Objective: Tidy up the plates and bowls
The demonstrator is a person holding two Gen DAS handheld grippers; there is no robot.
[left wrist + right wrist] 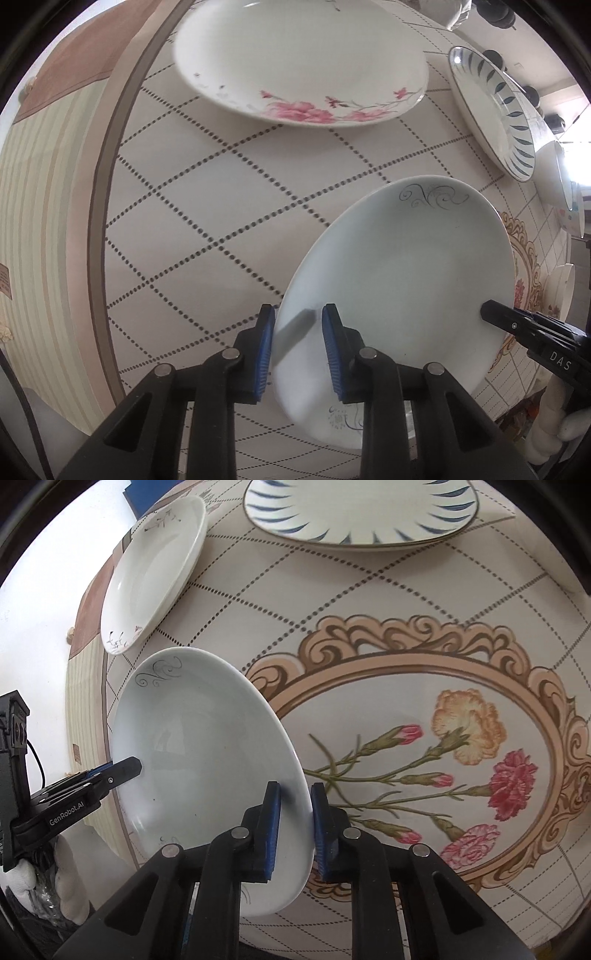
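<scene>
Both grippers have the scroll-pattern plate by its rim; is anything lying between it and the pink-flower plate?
Nothing visible. Between the scroll-pattern plate and the pink-flower plate lies only bare tablecloth.

Left wrist view: bare tablecloth [207,206] is lying open across centre and left of frame. Pink-flowered plate [303,62] is blocking the top; blue-leaf plate [495,110] and bowls [565,199] are crowding the right edge. Grey-scroll plate [406,288] is filling lower right, with both grippers occupying its rim.
</scene>
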